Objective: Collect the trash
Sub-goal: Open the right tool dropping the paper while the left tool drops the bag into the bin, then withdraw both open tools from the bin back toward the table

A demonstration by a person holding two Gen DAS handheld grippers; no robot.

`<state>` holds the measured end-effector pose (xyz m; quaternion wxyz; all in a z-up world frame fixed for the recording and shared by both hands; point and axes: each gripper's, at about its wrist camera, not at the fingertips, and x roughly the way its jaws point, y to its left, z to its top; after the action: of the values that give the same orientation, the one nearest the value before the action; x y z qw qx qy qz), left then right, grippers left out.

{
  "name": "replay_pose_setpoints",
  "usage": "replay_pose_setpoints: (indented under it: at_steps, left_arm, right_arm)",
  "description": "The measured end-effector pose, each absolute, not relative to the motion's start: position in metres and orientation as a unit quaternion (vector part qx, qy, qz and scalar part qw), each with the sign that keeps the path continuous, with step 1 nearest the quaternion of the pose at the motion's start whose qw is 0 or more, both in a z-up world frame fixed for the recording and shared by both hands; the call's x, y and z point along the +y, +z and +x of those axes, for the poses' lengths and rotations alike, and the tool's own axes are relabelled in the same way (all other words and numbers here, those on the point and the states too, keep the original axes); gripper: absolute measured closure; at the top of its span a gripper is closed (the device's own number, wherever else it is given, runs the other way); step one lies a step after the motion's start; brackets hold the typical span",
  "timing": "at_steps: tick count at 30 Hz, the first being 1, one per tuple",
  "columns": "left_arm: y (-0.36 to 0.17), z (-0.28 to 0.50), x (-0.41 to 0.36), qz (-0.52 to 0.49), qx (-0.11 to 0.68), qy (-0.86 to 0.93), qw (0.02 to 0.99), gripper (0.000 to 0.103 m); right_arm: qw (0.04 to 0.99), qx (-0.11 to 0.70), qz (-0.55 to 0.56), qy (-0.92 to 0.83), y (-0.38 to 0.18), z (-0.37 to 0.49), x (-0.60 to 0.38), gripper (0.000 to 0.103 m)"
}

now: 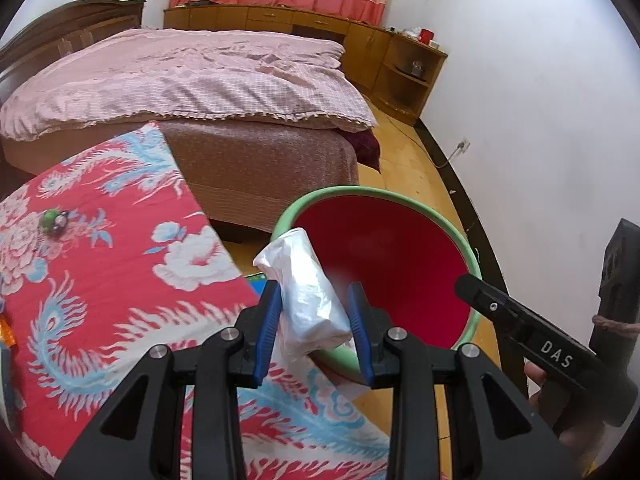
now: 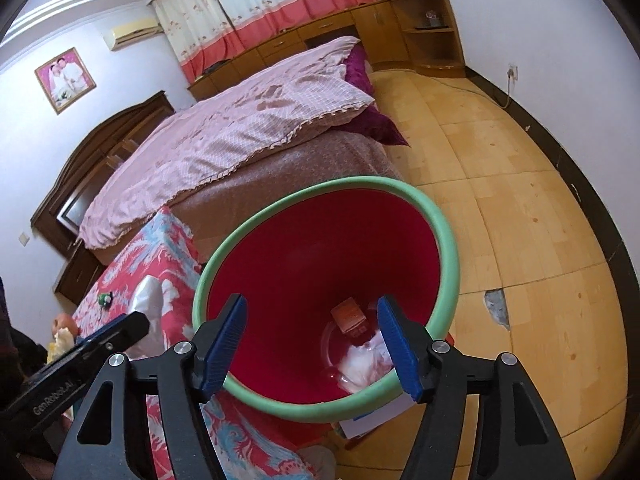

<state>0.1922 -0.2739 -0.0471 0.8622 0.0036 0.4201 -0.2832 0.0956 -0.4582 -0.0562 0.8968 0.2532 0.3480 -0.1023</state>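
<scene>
Trash run at the red bin (image 2: pixel 320 256)

Left gripper (image 1: pixel 314 320) clamps white wrapper (image 1: pixel 308 292) at the rim; right gripper (image 2: pixel 312 344) gapes empty above; litter inside.

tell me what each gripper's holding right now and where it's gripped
The left gripper holds a crumpled white plastic bag, pinched across its lower half. The right gripper is open and empty above the red bin.

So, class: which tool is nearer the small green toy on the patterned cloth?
Left. The left tool, gripping a white wrapper, hangs at the cloth's edge near the green toy; the right tool hangs open over the bin, farther off.
</scene>
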Motion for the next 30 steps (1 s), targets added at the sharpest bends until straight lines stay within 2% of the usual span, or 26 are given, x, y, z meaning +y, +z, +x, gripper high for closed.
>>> replay_pose_setpoints:
  at_steps: [7,9,11,12,30]
  left_arm:
    - [-0.048,0.194,-0.295,0.011,0.416,-0.32,0.851,0.068]
    - [-0.048,0.194,-0.298,0.014,0.417,-0.325,0.849,0.064]
    - [-0.047,0.193,-0.3,0.016,0.415,-0.324,0.85,0.054]
    - [-0.046,0.193,-0.3,0.016,0.414,-0.322,0.851,0.054]
    - [-0.032,0.178,-0.255,-0.015,0.412,-0.287,0.865,0.053]
  right_arm:
    - [0.896,0.34,0.261,-0.117,-0.052,0.088,-0.464,0.034]
    - [0.895,0.339,0.264,-0.119,-0.051,0.086,-0.465,0.034]
    - [0.895,0.339,0.265,-0.12,-0.051,0.086,-0.466,0.034]
    - [0.895,0.339,0.265,-0.12,-0.051,0.085,-0.466,0.034]
    - [0.898,0.336,0.264,-0.105,-0.037,0.07,-0.447,0.034]
